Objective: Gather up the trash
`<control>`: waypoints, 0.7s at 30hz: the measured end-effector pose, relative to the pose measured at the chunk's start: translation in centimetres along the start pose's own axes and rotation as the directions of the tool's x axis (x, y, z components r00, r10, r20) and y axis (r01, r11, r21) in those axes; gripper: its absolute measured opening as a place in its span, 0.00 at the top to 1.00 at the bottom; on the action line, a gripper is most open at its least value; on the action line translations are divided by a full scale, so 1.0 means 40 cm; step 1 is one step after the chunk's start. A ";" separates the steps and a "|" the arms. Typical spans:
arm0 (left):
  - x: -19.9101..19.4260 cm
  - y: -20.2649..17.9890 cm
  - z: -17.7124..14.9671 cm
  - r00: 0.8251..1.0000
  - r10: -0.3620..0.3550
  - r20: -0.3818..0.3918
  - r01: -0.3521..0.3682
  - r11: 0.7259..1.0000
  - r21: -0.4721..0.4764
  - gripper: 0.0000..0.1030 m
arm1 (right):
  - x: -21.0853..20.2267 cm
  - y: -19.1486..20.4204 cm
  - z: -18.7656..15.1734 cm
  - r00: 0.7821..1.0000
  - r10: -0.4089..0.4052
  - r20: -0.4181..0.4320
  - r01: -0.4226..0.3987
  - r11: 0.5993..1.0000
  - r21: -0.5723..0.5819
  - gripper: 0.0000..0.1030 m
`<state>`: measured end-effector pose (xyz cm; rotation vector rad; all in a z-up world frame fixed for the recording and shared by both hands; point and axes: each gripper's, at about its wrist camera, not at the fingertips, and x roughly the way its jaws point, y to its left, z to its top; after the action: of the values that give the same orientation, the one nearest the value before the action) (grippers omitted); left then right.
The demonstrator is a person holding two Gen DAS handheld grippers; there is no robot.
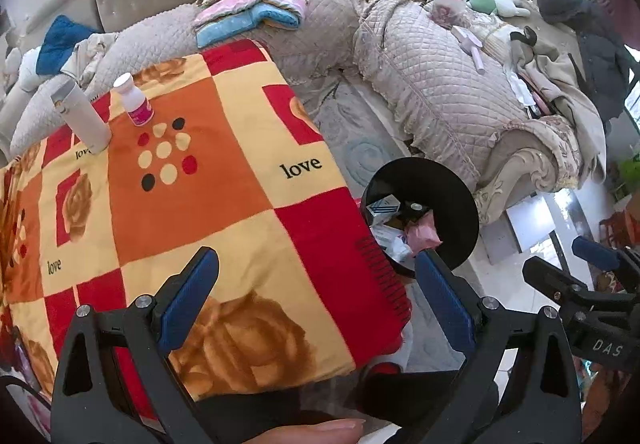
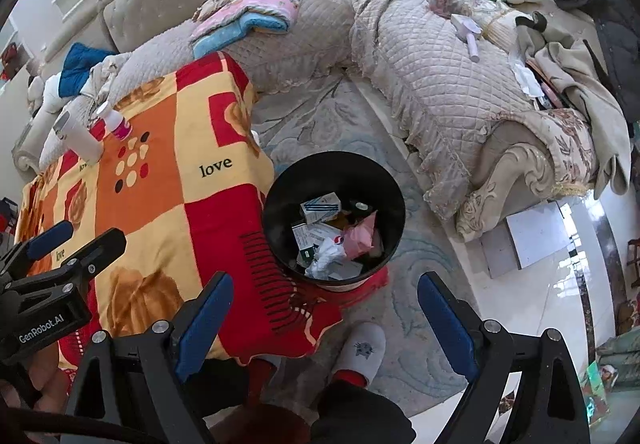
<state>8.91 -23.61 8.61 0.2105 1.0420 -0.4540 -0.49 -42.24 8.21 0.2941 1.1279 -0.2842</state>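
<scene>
A black trash bin [image 2: 334, 217], already holding small cartons, crumpled paper and a pink wrapper, is standing on the patterned rug [image 2: 348, 131] just beside the blanket-covered table [image 1: 192, 203], as both handheld grippers are hovering with nothing in them. The left gripper [image 1: 316, 292] is hanging over the near edge of the checked "love" blanket with its blue-padded jaws spread wide; the right gripper [image 2: 326, 310] is poised above the bin's near rim, jaws equally wide apart. Two candidates are standing at the table's far corner: a white tube-shaped container [image 1: 82, 115] and, just beside it, a small white bottle with a pink label [image 1: 134, 101]. Both are upright on soft, yielding fabric, so a reaching finger is likely to tip one into the other or send either rolling off the far edge toward the sofa [image 1: 440, 83]. Dragging on the blanket could topple them too. Whether they count as trash at all is unclear, and a slippered foot [image 2: 362, 348] near the bin is risking a knock.
</scene>
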 end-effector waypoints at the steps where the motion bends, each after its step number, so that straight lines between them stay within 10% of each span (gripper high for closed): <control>1: -0.002 0.000 0.000 1.000 0.003 0.002 -0.003 1.000 0.004 0.04 | -0.002 0.000 0.001 1.000 0.001 -0.002 -0.001 1.000 -0.001 0.11; 21: 0.010 0.028 0.001 1.000 0.022 -0.010 -0.022 1.000 -0.012 0.04 | 0.005 0.009 -0.007 1.000 0.011 -0.017 -0.011 1.000 0.001 0.11</control>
<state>9.61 -22.75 8.22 0.2135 1.0508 -0.4268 -0.51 -41.83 7.95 0.3041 1.1425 -0.2725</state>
